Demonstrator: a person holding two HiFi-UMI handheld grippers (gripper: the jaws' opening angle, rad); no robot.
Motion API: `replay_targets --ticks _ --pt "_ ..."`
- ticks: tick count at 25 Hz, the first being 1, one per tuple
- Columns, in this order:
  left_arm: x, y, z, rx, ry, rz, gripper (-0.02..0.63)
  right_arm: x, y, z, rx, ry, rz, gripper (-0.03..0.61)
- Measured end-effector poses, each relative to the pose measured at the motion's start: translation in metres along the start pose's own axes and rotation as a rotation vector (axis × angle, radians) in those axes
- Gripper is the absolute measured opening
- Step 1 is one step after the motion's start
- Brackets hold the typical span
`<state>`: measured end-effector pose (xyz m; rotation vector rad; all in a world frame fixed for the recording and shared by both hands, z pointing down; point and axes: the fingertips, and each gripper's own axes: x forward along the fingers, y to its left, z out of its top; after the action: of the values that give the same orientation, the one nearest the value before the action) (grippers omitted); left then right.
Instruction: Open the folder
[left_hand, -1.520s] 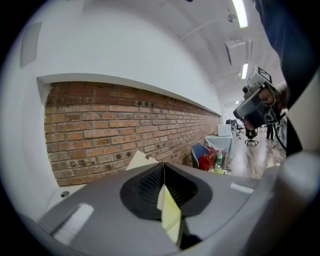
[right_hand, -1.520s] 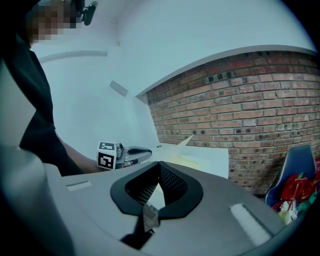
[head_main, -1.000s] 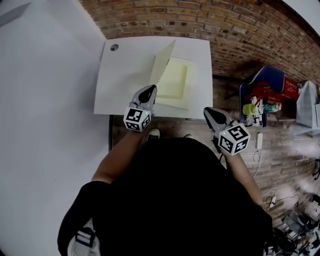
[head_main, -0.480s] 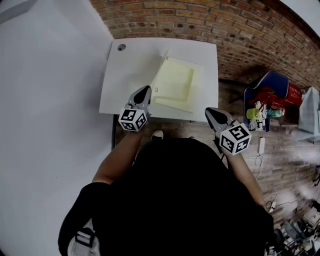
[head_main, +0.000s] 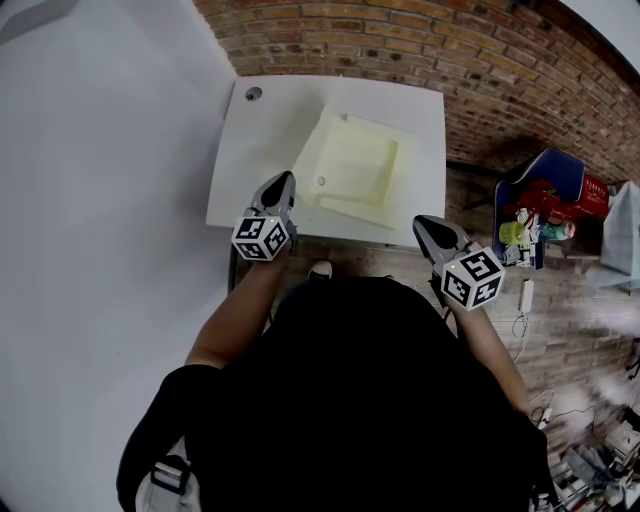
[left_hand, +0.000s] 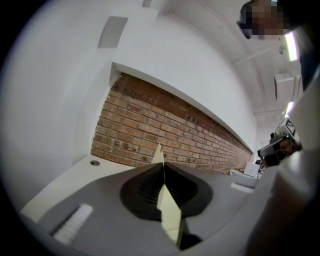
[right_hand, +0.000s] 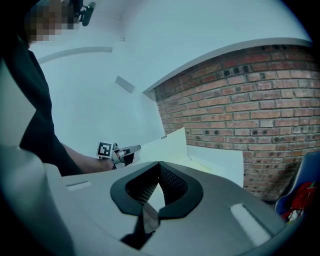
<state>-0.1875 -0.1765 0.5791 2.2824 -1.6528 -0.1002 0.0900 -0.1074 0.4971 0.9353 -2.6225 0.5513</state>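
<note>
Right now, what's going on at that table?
A person with a gripper in each hand is opening a pale yellow folder on a white table. The left gripper is shut on the edge of the folder's cover, which is lifted off the rest. The right gripper is shut, empty, near the table's front edge, apart from the folder.

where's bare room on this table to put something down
Best: the table's left part, between the grommet hole and the folder. A thinner strip runs behind the folder along the brick wall. Crowded: the near edge, where the left gripper pinches the folder's cover.
</note>
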Motion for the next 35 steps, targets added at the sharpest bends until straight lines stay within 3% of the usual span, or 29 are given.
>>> replay_targets --ticks 17,35 --pt "-0.009 0.065 -0.004 -0.025 0.01 0.09 0.005 0.015 -0.002 0.006 0.006 -0.001 -0.022 0.003" --pt "-0.012 0.128 -0.02 -0.013 0.082 0.128 0.005 0.04 0.002 0.012 0.028 -0.009 -0.065 0.003"
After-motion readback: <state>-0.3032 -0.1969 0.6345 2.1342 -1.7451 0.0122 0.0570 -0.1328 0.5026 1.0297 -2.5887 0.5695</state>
